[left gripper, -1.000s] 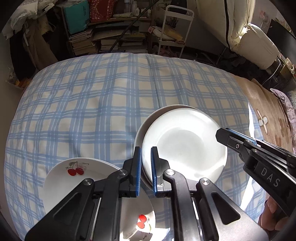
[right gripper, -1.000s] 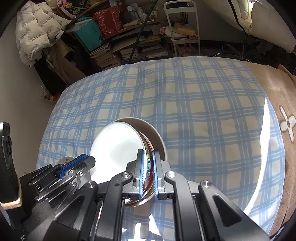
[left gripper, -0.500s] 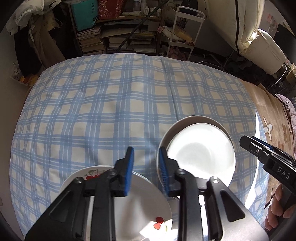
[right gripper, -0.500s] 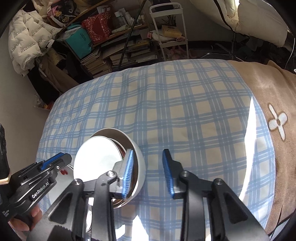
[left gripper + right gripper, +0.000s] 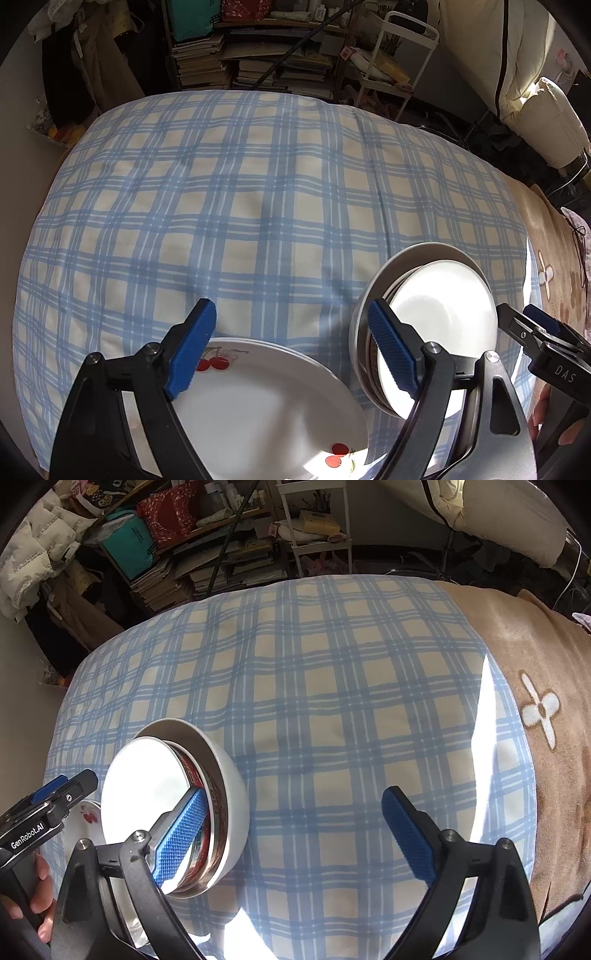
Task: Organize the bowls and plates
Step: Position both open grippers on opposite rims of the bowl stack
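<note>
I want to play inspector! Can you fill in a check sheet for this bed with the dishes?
Surface: blue checked cover, with a tan blanket at one side.
Job's things: nested bowls, leaning; cherry plates beside them.
Clutter: nothing seen on the cover besides dishes.
Grippers: left gripper over the plates, right gripper beside the bowls; both sets of jaws have just been opening, now wide, holding nothing.
Cables: a thin white cable past the blanket.
Surroundings: book stacks, a white cart, a padded coat.
</note>
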